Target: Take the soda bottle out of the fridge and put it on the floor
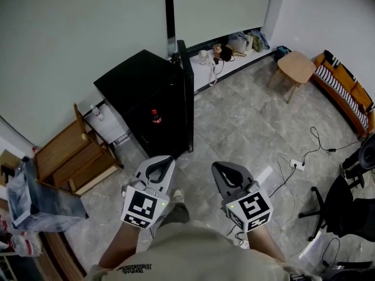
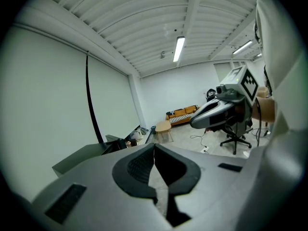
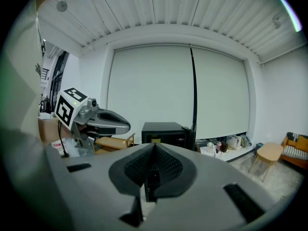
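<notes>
**Both grippers shut & empty, bottle in the fridge**

Head view: black fridge [image 1: 136, 85] stands by the wall w/ its door [image 1: 187, 92] swung open. Soda bottle [image 1: 156, 117], red cap, sits upright inside the dark interior, toward the front opening.

L gripper [image 1: 160, 166] and R gripper [image 1: 222, 170] are held side by side over the tiled floor [image 1: 246, 127], both aimed at the fridge. Neither touches the bottle or the fridge. The bottle is well apart from both sets of jaws, ahead of them and closest to the L tips; the R tips are further off to the side, past the door edge.

L gripper view: jaws pressed together, pads meeting at the tip, nothing between them. R gripper view: same, jaws together w/ nothing pinched; the fridge sits straight ahead just above the tips, but the bottle can't be made out there.

Around: wooden shelf unit [image 1: 76, 157] left of the fridge, wooden stool [image 1: 296, 68], orange bench [image 1: 345, 92], power strip [image 1: 296, 164], office chair [image 1: 345, 206]
</notes>
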